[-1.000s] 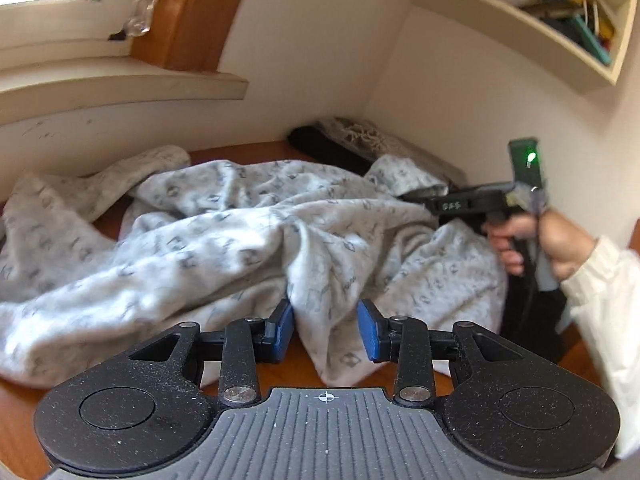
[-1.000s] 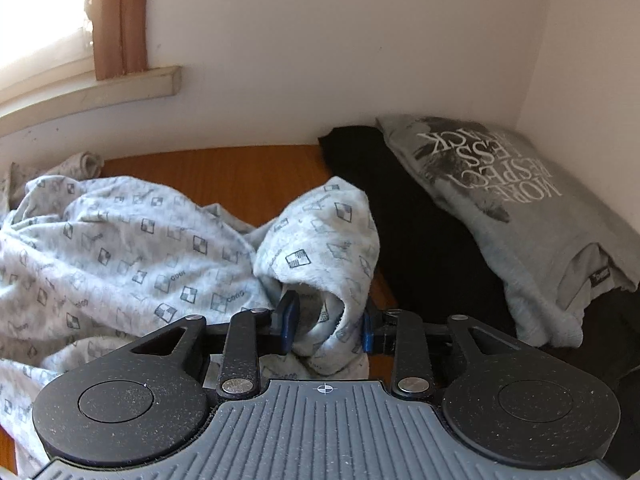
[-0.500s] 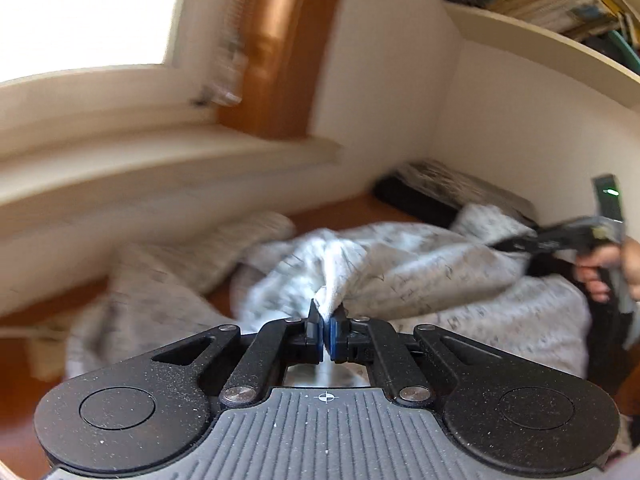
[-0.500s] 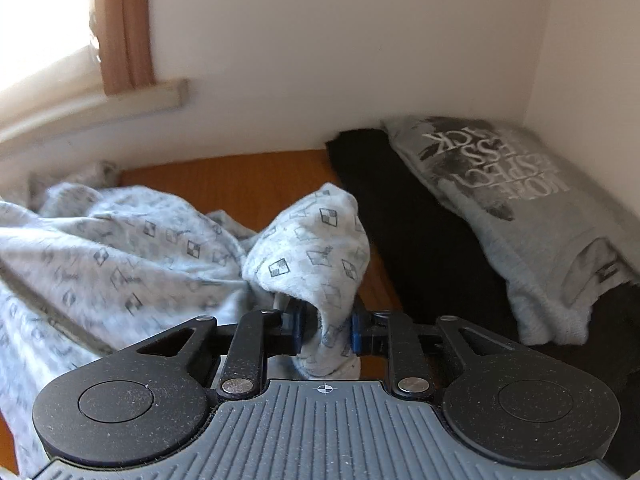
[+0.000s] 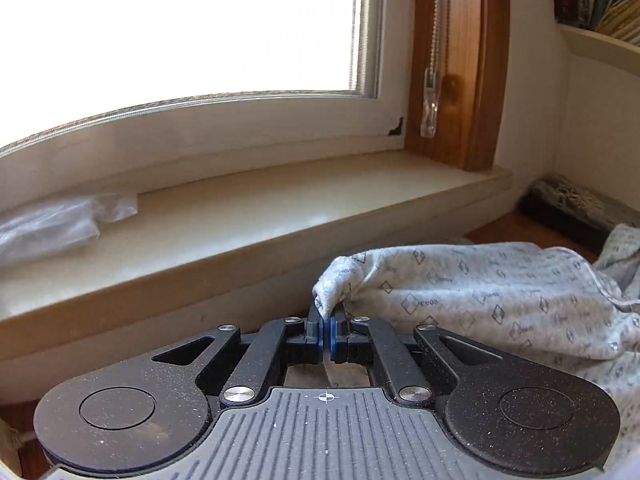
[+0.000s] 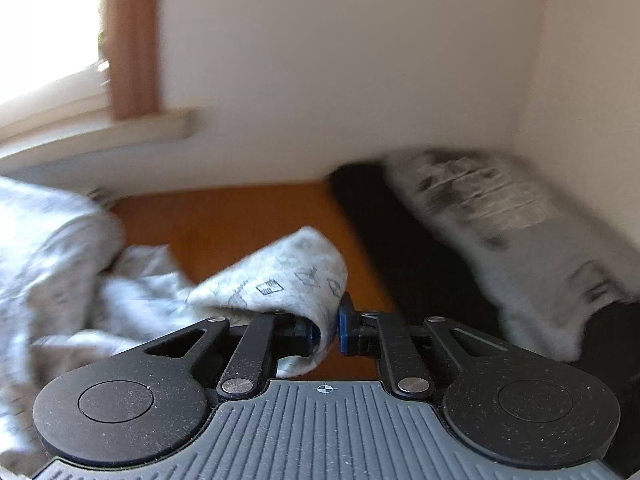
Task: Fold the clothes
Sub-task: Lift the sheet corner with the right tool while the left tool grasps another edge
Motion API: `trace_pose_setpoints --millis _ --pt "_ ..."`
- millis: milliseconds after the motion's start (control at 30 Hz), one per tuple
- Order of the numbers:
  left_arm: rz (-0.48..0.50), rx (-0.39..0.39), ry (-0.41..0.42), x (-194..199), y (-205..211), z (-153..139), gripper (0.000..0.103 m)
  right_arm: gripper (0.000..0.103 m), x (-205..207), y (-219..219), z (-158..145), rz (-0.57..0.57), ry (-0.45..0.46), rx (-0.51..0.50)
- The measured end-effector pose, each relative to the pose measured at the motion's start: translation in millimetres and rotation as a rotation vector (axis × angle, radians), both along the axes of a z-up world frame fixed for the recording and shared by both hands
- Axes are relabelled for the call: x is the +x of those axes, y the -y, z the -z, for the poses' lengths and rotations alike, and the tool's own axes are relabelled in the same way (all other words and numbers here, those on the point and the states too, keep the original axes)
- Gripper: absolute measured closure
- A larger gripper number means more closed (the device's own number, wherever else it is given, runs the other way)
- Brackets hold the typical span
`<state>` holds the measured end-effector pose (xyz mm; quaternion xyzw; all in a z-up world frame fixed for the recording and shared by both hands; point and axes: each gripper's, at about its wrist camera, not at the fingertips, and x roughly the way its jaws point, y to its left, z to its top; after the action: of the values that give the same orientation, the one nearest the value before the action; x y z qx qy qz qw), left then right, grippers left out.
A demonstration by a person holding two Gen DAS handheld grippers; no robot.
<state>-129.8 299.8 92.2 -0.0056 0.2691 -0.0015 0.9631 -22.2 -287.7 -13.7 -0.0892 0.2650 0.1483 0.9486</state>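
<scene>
- Since a second ago, left claw [image 5: 327, 330] has swung toward the window, now pinching the patterned garment [image 5: 480, 292], which trails off toward 3 o'clock.
- Right claw [image 6: 329, 330] is closing on another fold of it, likely to spread it over the desk [image 6: 240, 216].

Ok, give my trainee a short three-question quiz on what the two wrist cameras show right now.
1. True or false: the left hand-held gripper is empty.
2. Which lies on the black garment by the wall? A) a grey printed shirt B) a towel C) a book
3. Fill in: the surface under the clothes is a ____ table.

Key
1. False. It is shut on a corner of the patterned grey garment.
2. A, the grey printed shirt.
3. Wooden: the wooden table shows between the garments. The right hand-held gripper is closing on another fold of the patterned cloth.
</scene>
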Motion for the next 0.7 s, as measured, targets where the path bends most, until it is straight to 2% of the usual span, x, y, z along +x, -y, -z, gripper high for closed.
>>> trace_pose_setpoints --millis 300,367,400,433,500,533,567,600,667,700 --pt "0.003 -0.010 -0.017 -1.0 -9.0 3.2 0.100 0.092 -18.3 59.8 -60.6 0.155 0.178 0.045" --pt "0.016 -0.012 -0.037 2.7 -4.1 8.6 0.099 0.090 -11.1 59.5 -54.3 0.150 0.127 0.009" --pt "0.023 -0.013 -0.047 4.5 -1.7 11.3 0.098 0.087 -5.9 57.0 -48.1 0.135 0.083 -0.020" --pt "0.030 -0.015 -0.055 5.9 0.6 13.5 0.097 0.079 -5.0 53.1 -41.4 0.124 0.067 -0.042" --pt "0.041 -0.032 -0.066 5.0 3.7 15.2 0.088 0.076 -4.3 45.0 -28.1 0.102 0.041 -0.086" --pt "0.045 -0.036 -0.072 3.1 4.2 15.2 0.085 0.068 -7.0 43.2 -26.4 0.106 0.057 -0.077" --pt "0.047 -0.032 -0.073 0.1 4.5 14.6 0.077 0.059 -10.6 42.2 -26.7 0.110 0.076 -0.054" --pt "0.050 -0.029 -0.073 -3.7 4.6 13.8 0.068 0.056 -14.2 41.4 -27.1 0.113 0.095 -0.030" --pt "0.060 -0.022 -0.065 -16.5 3.9 11.5 0.059 0.051 -22.5 38.4 -28.1 0.108 0.138 0.025" --pt "0.067 -0.021 -0.061 -22.7 4.2 10.6 0.059 0.051 -25.5 36.4 -26.1 0.110 0.151 0.046"
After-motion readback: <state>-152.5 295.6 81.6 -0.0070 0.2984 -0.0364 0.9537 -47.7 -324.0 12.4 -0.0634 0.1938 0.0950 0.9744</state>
